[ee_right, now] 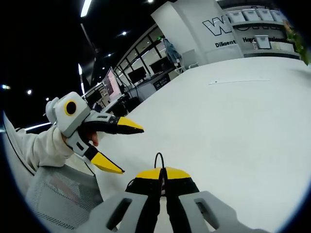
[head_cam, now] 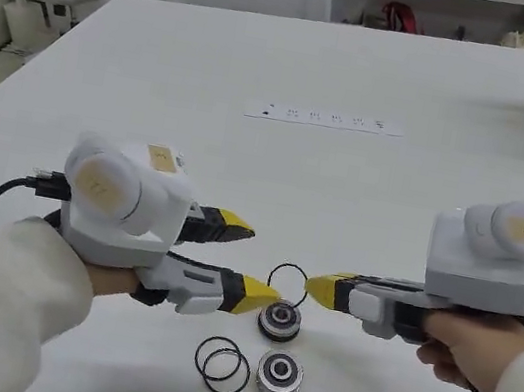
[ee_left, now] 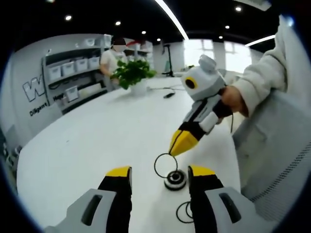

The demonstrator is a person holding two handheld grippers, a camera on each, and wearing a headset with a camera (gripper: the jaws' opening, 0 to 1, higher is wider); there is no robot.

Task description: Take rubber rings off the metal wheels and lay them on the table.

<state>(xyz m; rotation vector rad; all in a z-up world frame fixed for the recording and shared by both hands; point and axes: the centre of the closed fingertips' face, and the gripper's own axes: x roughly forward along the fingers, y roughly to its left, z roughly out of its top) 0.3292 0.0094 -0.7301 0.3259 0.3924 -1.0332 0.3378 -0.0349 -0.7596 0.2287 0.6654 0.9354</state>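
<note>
The left tongs [head_cam: 249, 260] gape wide and empty at nine o'clock of the dark-rimmed round metal wheel [head_cam: 278, 321] on the white surface [head_cam: 344, 190]. The thin black rubber ring [head_cam: 287, 284] stands on edge just above that wheel. Its open face is toward the person, and being a circle it has no long axis. The right tongs [head_cam: 322, 288], at three o'clock, pinch its edge. I would brace the wheel with the left tongs, lift the ring gently, then lay it flat.

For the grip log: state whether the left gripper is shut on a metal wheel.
No, the left gripper has its jaws wide apart; the metal wheel lies on the table beyond them.
</note>
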